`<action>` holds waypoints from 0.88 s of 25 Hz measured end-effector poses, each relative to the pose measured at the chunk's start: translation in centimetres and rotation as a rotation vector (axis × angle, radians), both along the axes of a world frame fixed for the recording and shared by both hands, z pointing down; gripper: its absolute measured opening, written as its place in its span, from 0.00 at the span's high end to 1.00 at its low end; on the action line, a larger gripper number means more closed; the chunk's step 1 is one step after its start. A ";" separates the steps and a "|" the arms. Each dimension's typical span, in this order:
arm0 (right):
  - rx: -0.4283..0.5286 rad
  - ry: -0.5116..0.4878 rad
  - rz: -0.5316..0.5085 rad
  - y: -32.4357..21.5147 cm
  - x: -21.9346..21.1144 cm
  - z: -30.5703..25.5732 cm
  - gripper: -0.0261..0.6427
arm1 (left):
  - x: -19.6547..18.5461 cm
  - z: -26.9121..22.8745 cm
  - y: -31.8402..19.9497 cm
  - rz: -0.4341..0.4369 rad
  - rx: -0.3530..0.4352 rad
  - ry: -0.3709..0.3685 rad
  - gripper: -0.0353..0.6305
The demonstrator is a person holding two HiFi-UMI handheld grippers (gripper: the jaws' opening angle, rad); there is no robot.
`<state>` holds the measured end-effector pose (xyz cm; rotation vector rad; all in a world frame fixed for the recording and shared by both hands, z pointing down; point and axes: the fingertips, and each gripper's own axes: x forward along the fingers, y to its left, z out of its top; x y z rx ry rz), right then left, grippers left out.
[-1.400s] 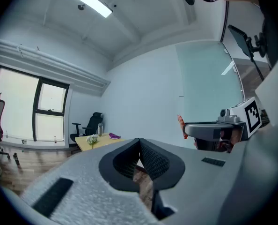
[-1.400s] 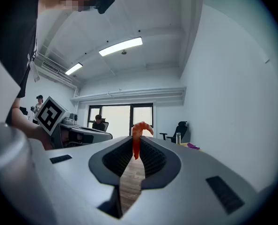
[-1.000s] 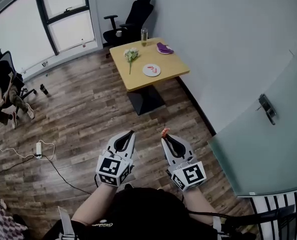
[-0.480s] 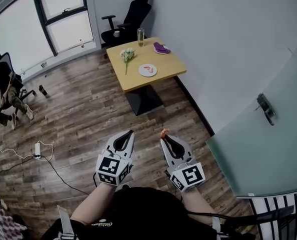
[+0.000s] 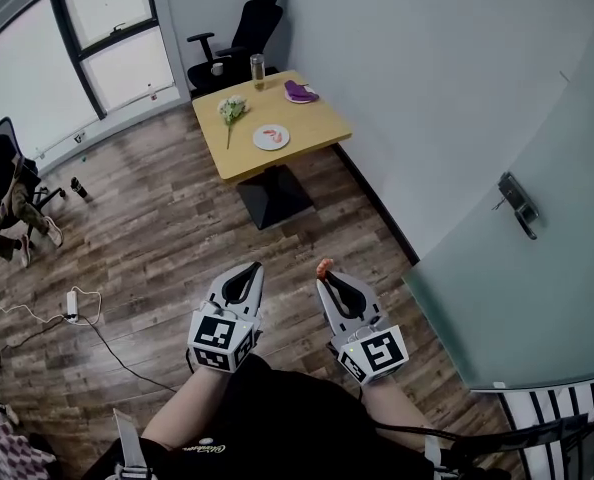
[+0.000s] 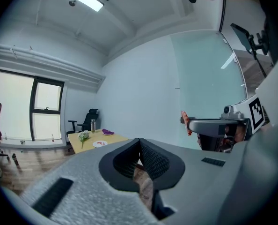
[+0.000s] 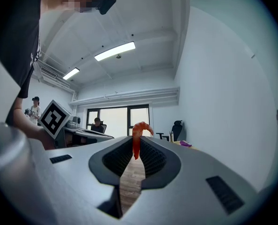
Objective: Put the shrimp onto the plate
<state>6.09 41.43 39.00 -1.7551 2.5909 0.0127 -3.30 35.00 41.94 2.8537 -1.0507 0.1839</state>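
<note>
Shrimp [image 7: 138,137] is gripped upright at the tips of the right gripper [image 5: 325,276], whose jaws are pressed together on it. The left gripper [image 5: 253,270] is held just beside it, jaws closed on nothing. Both are held above a wooden floor [image 5: 167,228], well apart from the plate [image 5: 270,139] on the yellow table [image 5: 312,123]. Only black-and-white square markers [image 5: 374,350] are printed on the grippers' cubes.
</note>
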 end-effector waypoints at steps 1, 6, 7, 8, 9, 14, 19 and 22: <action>0.001 -0.004 0.003 0.2 0.5 0.1 0.89 | 0.6 0.1 0.3 0.005 0.000 -0.003 0.94; 0.001 -0.004 -0.005 0.1 1.6 0.4 0.89 | 2.2 -0.2 0.2 0.008 0.013 -0.004 0.94; 0.000 -0.002 -0.005 -0.1 1.8 0.4 0.89 | 2.3 -0.2 0.0 0.006 0.016 -0.002 0.94; 0.000 0.001 -0.005 -0.4 1.9 0.4 0.89 | 2.4 -0.2 -0.4 0.005 0.018 0.000 0.94; 0.001 0.004 -0.005 -0.8 2.0 0.5 0.89 | 2.5 -0.2 -0.8 0.005 0.020 0.003 0.94; 0.002 0.027 -0.008 -3.5 1.9 0.5 0.89 | 2.6 -0.1 -3.6 0.006 0.018 0.024 0.94; 0.003 0.051 -0.022 -8.3 1.1 0.1 0.89 | 2.1 -0.6 -8.5 0.000 0.038 0.043 0.94; -0.009 0.049 -0.025 -12.0 0.2 -0.1 0.89 | 1.5 -0.8 -12.0 0.008 0.037 0.040 0.94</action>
